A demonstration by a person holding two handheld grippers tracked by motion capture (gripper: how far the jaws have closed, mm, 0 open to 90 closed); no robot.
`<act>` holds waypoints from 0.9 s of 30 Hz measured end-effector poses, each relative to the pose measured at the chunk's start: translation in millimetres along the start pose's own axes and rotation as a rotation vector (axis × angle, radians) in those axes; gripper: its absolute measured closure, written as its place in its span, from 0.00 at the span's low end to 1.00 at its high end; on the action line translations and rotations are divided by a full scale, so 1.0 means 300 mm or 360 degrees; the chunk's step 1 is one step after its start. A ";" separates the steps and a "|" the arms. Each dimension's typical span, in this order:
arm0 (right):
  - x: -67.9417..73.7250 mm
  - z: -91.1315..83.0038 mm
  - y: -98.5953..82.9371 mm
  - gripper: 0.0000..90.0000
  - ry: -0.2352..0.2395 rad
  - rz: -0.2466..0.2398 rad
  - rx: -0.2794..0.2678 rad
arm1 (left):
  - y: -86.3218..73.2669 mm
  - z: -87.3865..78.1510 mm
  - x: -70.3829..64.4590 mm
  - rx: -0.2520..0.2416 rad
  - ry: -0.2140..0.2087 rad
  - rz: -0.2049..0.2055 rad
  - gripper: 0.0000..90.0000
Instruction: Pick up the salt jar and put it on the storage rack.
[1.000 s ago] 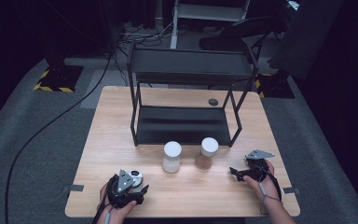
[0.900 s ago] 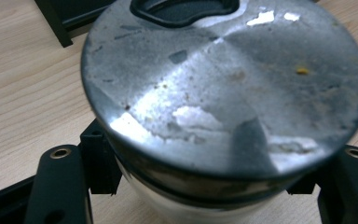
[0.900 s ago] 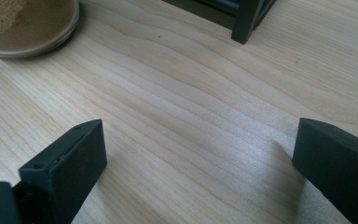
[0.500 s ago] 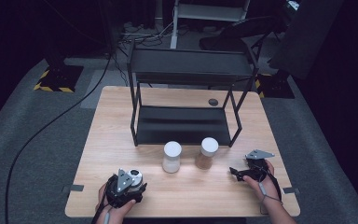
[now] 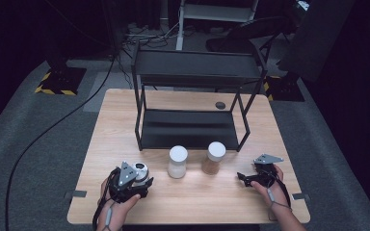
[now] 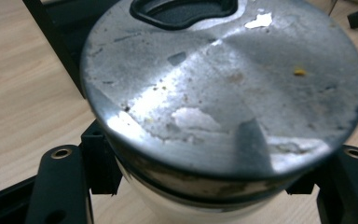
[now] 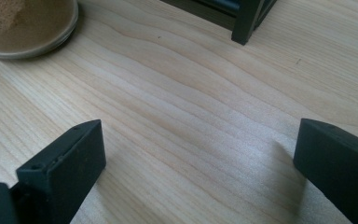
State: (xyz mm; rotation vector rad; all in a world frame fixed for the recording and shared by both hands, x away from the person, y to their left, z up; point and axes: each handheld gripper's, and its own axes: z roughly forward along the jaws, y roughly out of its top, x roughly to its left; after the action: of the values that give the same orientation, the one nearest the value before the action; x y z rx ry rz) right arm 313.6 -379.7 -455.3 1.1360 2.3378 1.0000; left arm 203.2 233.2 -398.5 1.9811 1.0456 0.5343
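My left gripper point(image 5: 134, 179) pinches a jar point(image 6: 223, 107) near the table's point(image 5: 207, 211) front edge — its scuffed metal lid blocks most of my left gripper view, its body mostly hidden. My right gripper point(image 5: 250, 176) rests low, jaws spread over bare wood. Between them stand a white jar point(image 5: 177, 162) and a brown jar point(image 5: 214, 158); beyond, the black rack point(image 5: 192, 120).

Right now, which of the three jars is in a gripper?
The metal-lidded jar, clamped between the left gripper's jaws at the table's front left. The white-contents jar and brown-contents jar stand free mid-table.
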 end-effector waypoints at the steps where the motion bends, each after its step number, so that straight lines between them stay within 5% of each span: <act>1: 0.000 0.000 0.000 0.02 0.0000 0.0000 0.0000 | 0.009 0.002 0.006 -0.0002 -0.0005 -0.0004 0.33; 27: 0.004 0.001 0.000 0.02 -0.0008 0.0007 -0.0001 | 0.255 0.126 0.119 -0.0019 -0.0066 0.0041 0.33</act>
State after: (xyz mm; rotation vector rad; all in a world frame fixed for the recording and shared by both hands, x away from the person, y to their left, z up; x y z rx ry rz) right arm 313.1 -378.5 -455.4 1.1429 2.3320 0.9985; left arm 285.5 220.1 -358.1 1.9896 0.9903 0.5099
